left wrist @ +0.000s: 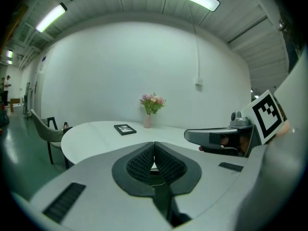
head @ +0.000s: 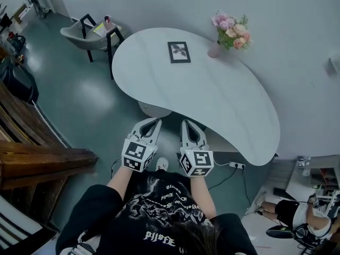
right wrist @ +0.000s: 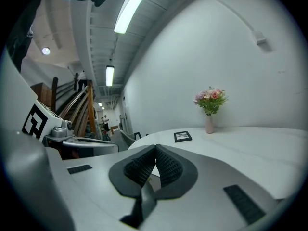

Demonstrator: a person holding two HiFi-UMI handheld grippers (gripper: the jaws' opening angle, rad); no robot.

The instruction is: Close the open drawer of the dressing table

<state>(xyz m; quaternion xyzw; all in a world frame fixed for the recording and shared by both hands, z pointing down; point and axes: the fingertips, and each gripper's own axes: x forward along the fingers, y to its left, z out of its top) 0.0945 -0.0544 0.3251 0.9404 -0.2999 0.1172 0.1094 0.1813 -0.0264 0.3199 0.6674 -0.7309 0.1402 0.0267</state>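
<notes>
The white kidney-shaped dressing table (head: 159,68) bears a framed picture (head: 179,52) and a vase of pink flowers (head: 229,33). Both grippers hover side by side at its near edge and point towards it. In the head view the tabletop hides the table's front, and I cannot make out a drawer. My left gripper (head: 154,122) is shut, its black ribbed pads (left wrist: 144,158) meeting with nothing between them. My right gripper (head: 187,124) is likewise shut and empty, its pads (right wrist: 166,163) touching at the tips. Each gripper shows in the other's view, the right gripper (left wrist: 216,137) and the left gripper (right wrist: 79,143).
A grey chair (head: 87,33) with small items on it stands beyond the table's left end. Dark wooden beams (head: 42,161) lie on the left. A power strip (head: 236,165) with cables lies on the floor under the table's right end. A person (head: 297,214) sits at the lower right.
</notes>
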